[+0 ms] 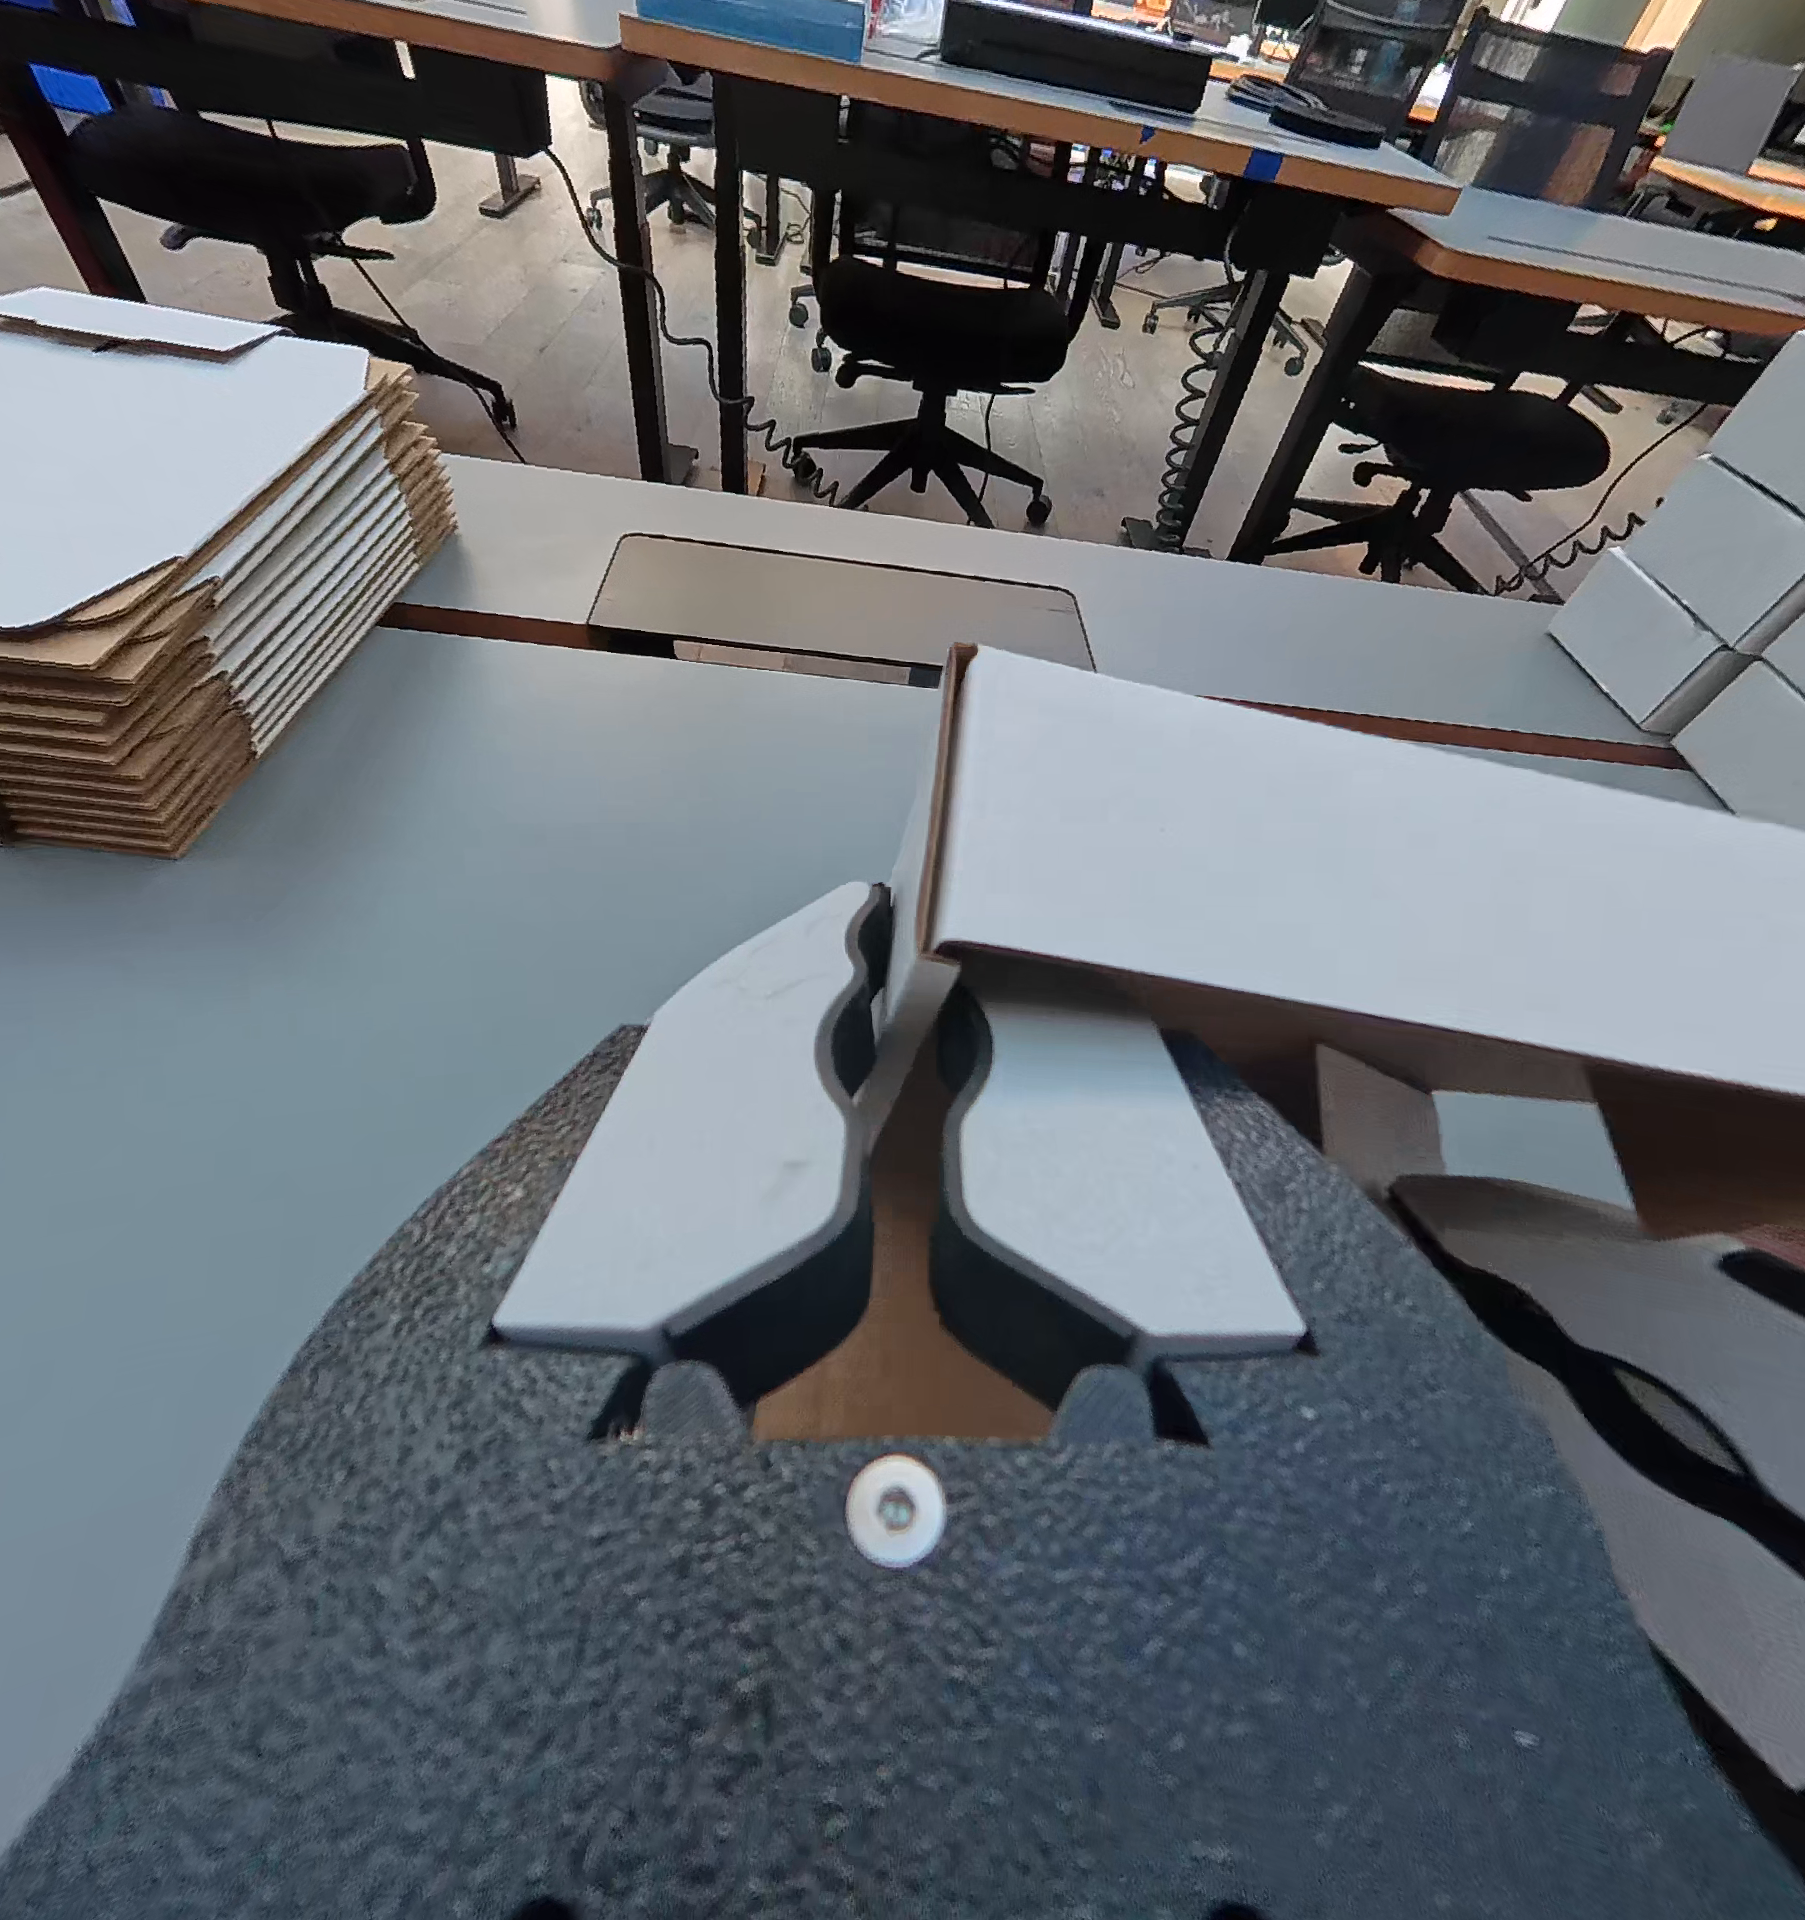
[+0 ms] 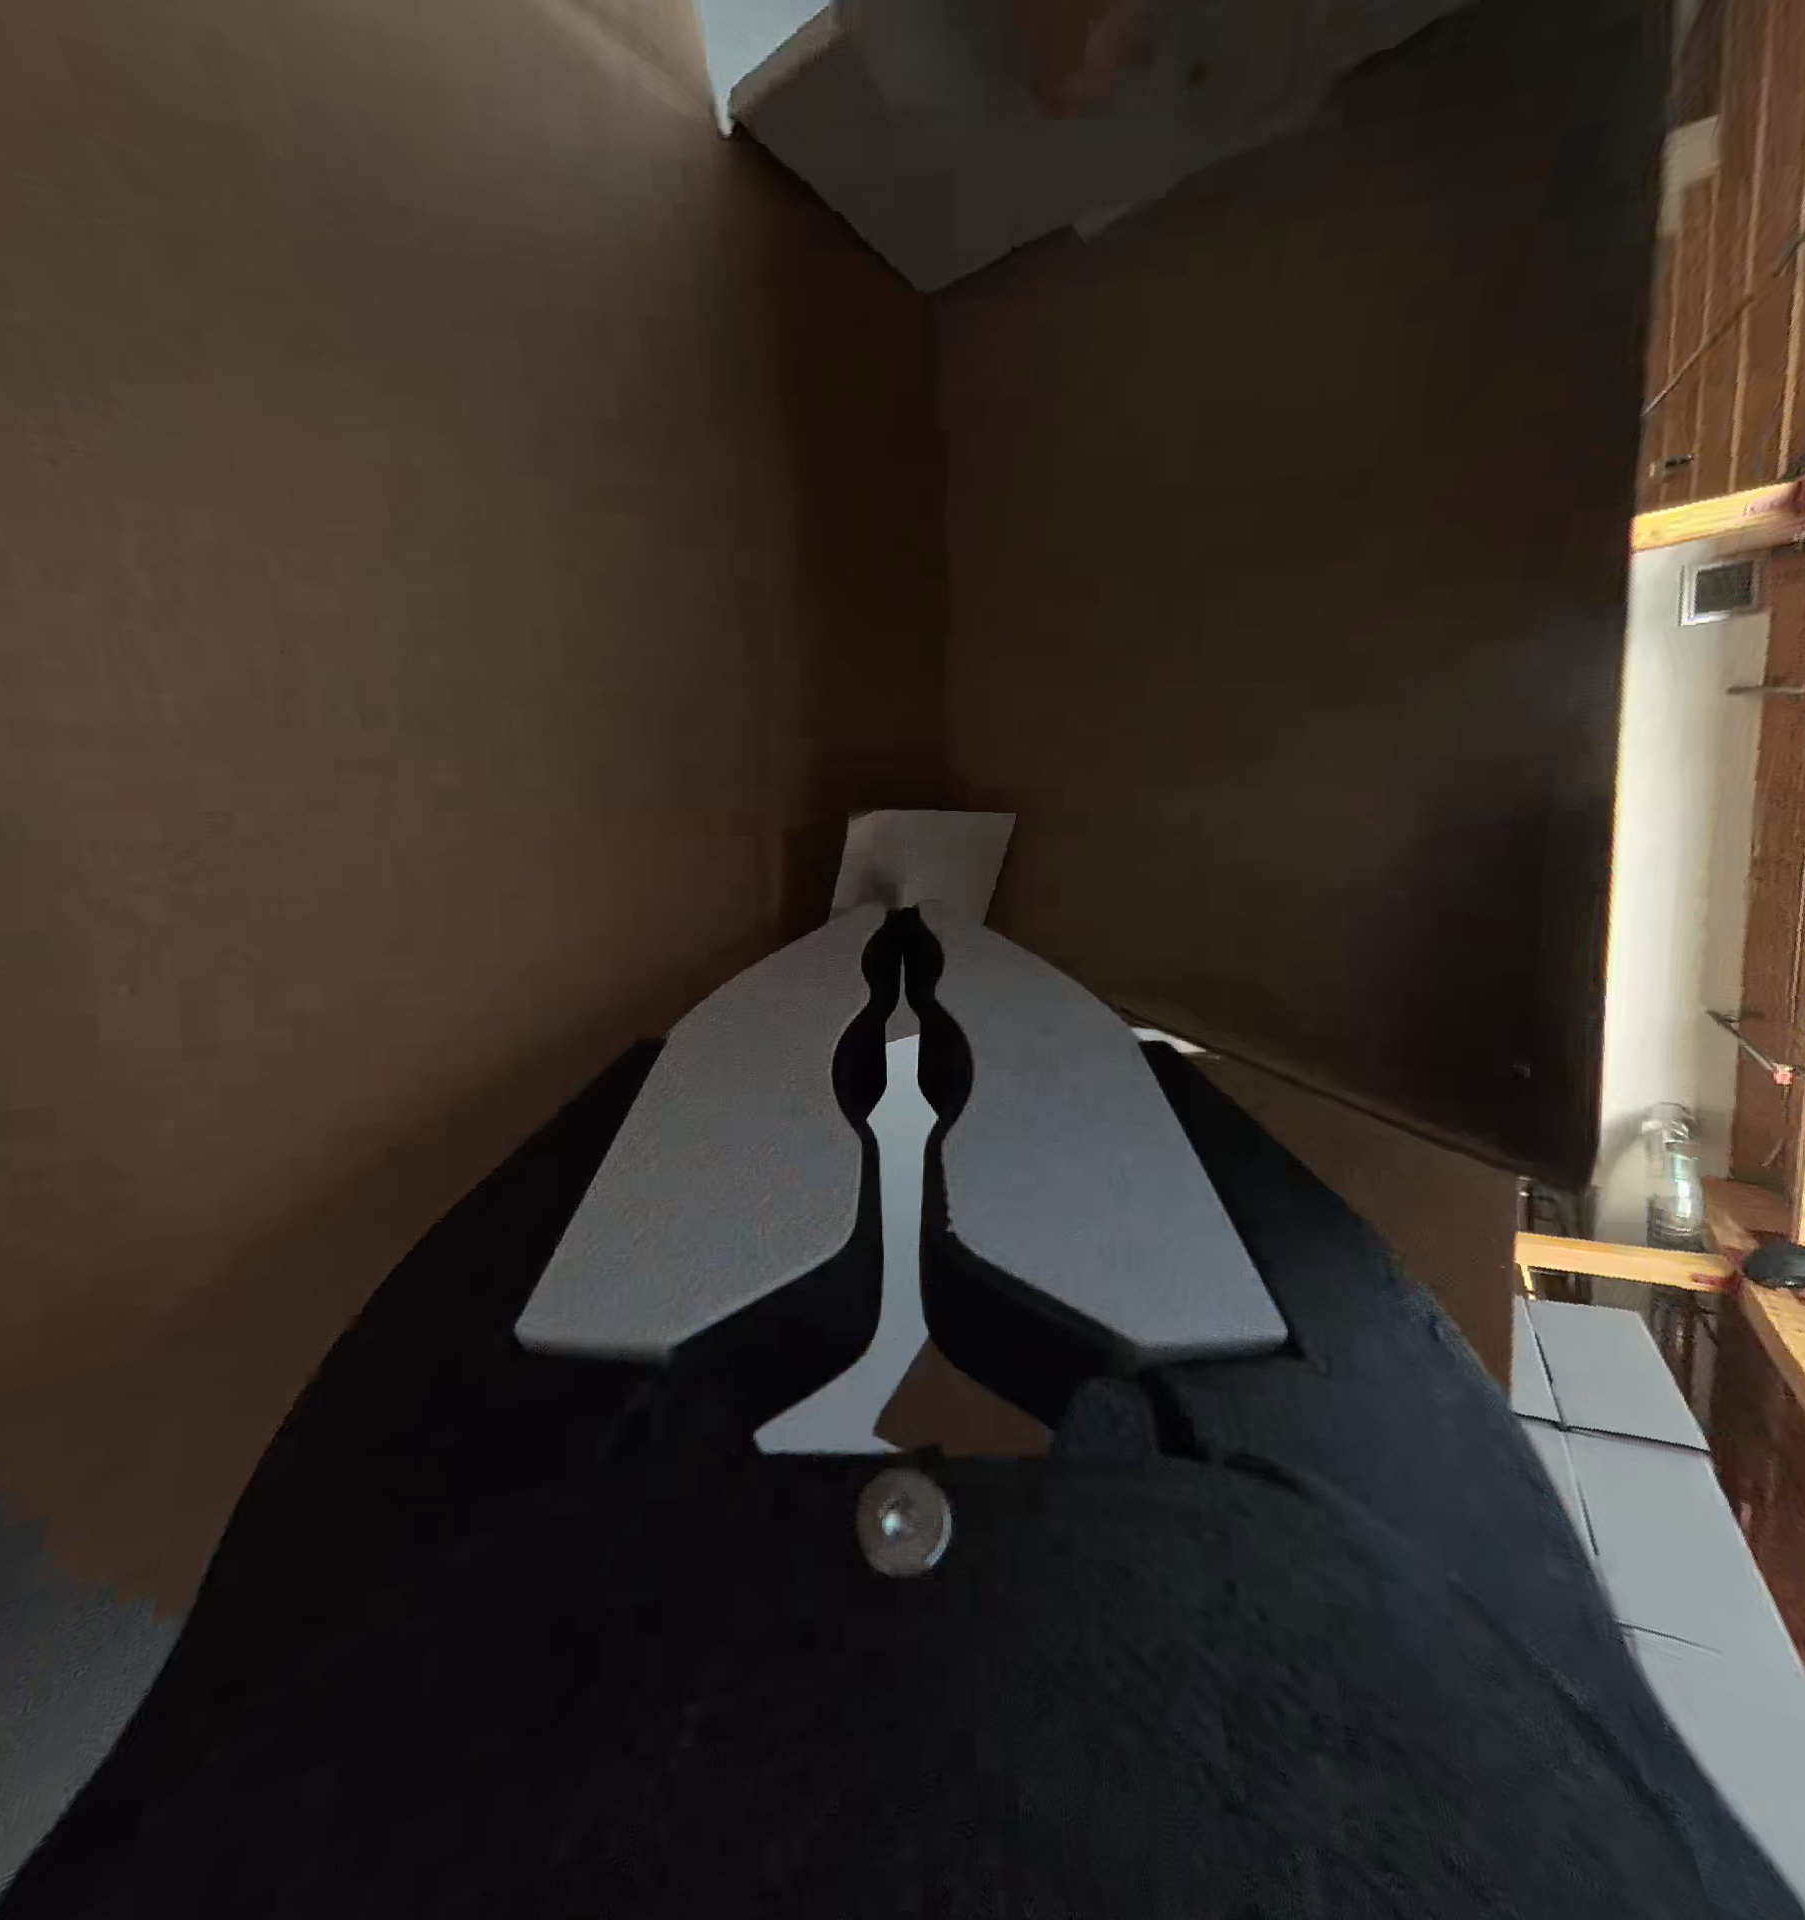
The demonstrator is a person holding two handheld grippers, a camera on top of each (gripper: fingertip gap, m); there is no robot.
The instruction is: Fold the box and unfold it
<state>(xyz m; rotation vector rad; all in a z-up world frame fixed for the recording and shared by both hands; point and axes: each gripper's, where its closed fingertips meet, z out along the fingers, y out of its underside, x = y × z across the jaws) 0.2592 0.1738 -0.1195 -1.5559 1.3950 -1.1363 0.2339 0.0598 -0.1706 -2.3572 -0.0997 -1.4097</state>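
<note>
Left gripper (image 1: 903,997): jaws closed to a narrow gap, pinching side wall of white cardboard box (image 1: 1345,831) at its near-left corner. Box: raised off grey table (image 1: 410,883), long axis running 9→3 o'clock. Right gripper (image 2: 903,920): inside box, jaws nearly closed, prob. nipping white flap (image 2: 929,857) at 12 o'clock. Flat blanks (image 1: 150,540): 10 o'clock.

No readable text, labels or numbers anywhere.
</note>
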